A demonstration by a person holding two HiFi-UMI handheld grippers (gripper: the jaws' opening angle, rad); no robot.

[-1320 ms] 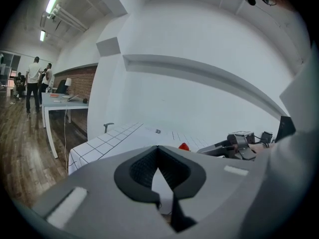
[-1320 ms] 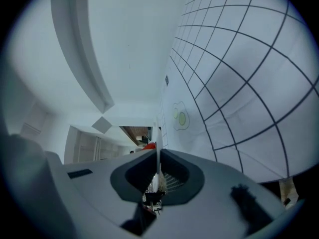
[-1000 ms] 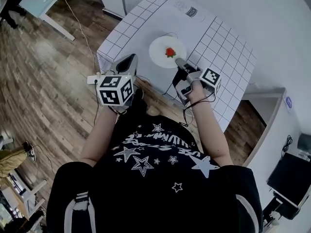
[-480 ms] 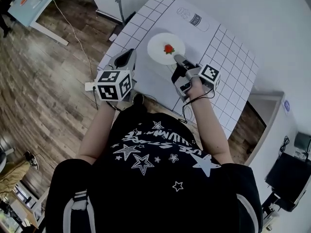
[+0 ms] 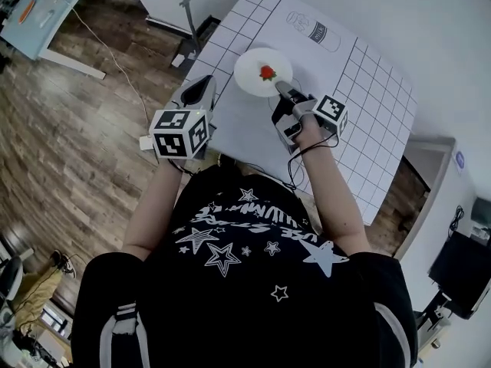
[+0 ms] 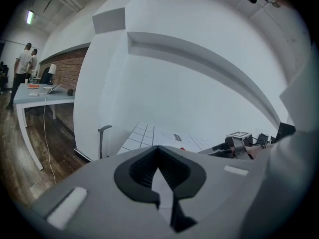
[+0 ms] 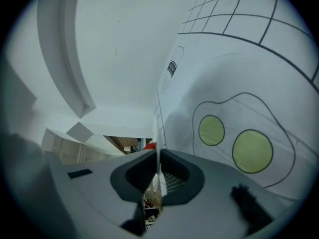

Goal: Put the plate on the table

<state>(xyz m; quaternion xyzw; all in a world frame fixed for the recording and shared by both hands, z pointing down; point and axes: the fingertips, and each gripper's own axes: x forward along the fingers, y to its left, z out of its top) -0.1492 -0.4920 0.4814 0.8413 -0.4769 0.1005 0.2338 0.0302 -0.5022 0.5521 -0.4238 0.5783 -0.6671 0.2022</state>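
A white plate [image 5: 253, 79] with a small red strawberry-like thing [image 5: 267, 72] on it is over the near part of the white gridded table [image 5: 368, 90]. My right gripper [image 5: 285, 92] is shut on the plate's near rim. In the right gripper view the plate [image 7: 158, 138] shows edge-on as a thin white line pinched between the jaws of that gripper [image 7: 158, 156], with the red thing [image 7: 149, 145] just beyond. Whether the plate rests on the table I cannot tell. My left gripper [image 5: 198, 92] hovers at the table's left edge, shut and empty; its tips [image 6: 158, 151] meet.
A can is printed on the table sheet [image 5: 318, 31], and a fried-egg outline with green circles [image 7: 252, 151] lies beside the plate. Wooden floor [image 5: 69, 152] surrounds the table. A grey stand [image 5: 192, 10] is at its far left corner. People stand by a far desk [image 6: 22, 63].
The right gripper and the plate have shifted slightly farther in over the table. The left gripper has stayed near the table's left edge. The head view has swung a little.
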